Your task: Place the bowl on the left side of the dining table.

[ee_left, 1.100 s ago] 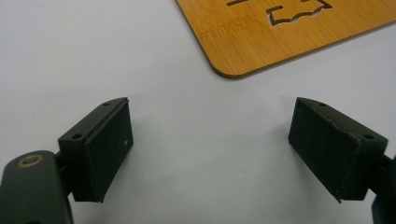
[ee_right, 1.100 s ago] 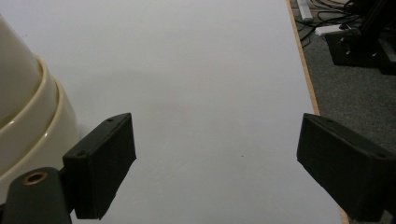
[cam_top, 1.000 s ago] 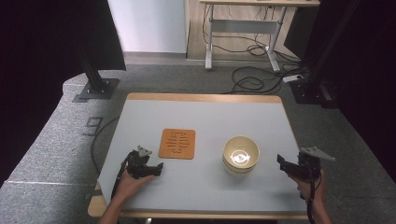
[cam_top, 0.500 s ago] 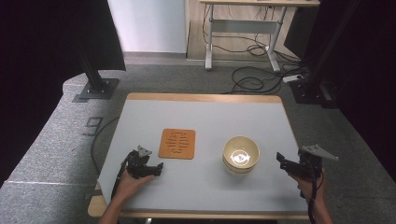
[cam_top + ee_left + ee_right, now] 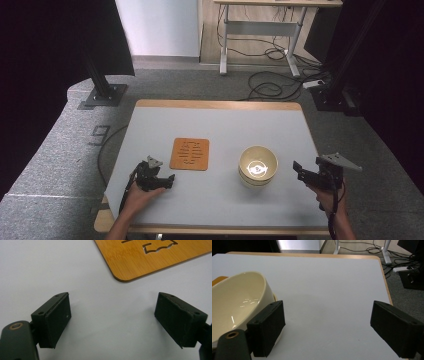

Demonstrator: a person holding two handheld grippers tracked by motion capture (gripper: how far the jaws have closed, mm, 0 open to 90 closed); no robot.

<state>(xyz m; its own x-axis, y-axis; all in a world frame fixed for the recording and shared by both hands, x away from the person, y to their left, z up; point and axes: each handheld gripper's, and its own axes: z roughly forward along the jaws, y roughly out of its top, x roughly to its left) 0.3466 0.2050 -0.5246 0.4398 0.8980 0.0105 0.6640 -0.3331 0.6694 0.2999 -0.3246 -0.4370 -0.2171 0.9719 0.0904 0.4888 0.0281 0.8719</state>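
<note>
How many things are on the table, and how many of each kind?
Cream bowl: 1
Wooden mat with cut-out holes: 1
Total on the table: 2

A pale grey bench (image 5: 220,120) lies beneath the fingers (image 5: 58,320); far beyond them stand a white-legged desk (image 5: 260,25), floor cables (image 5: 270,87) and a black stand base (image 5: 102,95).

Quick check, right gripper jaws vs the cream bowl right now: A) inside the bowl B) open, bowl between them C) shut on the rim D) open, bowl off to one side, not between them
D: in the right gripper view the right gripper has its jaws wide apart over bare table, with the bowl outside its left jaw.
</note>
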